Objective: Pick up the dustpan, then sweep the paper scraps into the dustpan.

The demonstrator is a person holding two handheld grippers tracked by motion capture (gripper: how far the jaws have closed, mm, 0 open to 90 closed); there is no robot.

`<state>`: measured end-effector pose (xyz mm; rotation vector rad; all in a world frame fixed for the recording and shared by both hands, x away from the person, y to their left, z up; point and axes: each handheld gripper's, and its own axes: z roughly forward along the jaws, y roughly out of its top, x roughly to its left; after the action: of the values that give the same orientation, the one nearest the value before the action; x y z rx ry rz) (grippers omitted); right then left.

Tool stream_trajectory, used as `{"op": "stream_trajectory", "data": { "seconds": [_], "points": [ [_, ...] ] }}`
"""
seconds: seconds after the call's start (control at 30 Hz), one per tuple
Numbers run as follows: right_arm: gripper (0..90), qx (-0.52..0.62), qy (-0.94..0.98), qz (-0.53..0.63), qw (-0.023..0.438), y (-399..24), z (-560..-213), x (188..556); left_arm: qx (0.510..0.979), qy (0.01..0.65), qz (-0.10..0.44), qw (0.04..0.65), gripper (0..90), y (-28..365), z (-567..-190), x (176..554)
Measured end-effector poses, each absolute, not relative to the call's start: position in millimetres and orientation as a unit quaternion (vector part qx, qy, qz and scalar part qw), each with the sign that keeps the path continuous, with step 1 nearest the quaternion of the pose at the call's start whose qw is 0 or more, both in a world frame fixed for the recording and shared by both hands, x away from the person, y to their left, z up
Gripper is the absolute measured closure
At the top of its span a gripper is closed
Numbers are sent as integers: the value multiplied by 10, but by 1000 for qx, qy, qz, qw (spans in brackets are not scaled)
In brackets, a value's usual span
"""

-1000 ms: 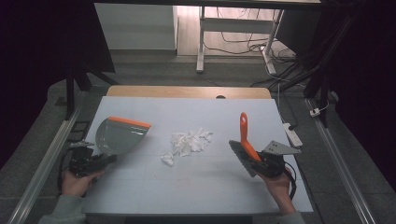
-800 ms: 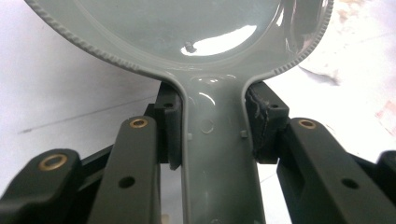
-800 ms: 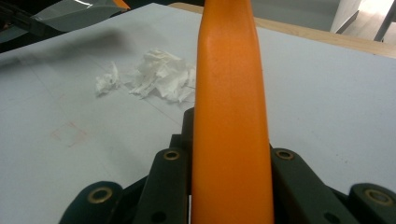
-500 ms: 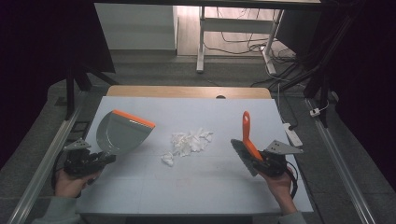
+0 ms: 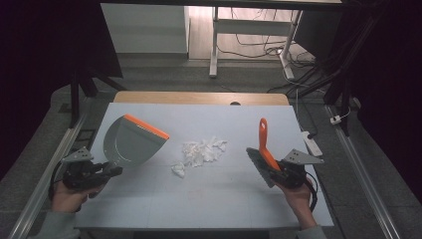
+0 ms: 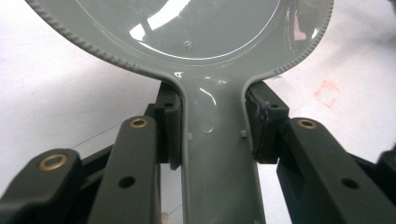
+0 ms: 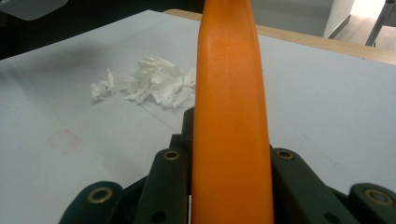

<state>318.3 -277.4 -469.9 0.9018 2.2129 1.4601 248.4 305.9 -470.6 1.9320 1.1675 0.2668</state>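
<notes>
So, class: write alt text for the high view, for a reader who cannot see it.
A person's left gripper holds a grey dustpan and the right gripper an orange-handled brush, either side of torn white paper scraps on a white table.

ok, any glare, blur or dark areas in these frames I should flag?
High view: the white table is evenly lit, its surroundings fall to near black, and the doorway at top is blown out. Left gripper view: bright glare patches on the glossy dustpan, and the near jaws are soft. Right gripper view: the brush handle is close and blurred, the paper scraps sharper.
</notes>
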Motion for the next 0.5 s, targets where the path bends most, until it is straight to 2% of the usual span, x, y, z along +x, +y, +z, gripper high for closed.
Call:
{"op": "stream_trajectory", "data": {
  "seconds": [0.5],
  "points": [
    [768,317,778,516,170,-2771,-4690,3179,809,416,89,405,612,2789,-4677,2473]
  ]
}}
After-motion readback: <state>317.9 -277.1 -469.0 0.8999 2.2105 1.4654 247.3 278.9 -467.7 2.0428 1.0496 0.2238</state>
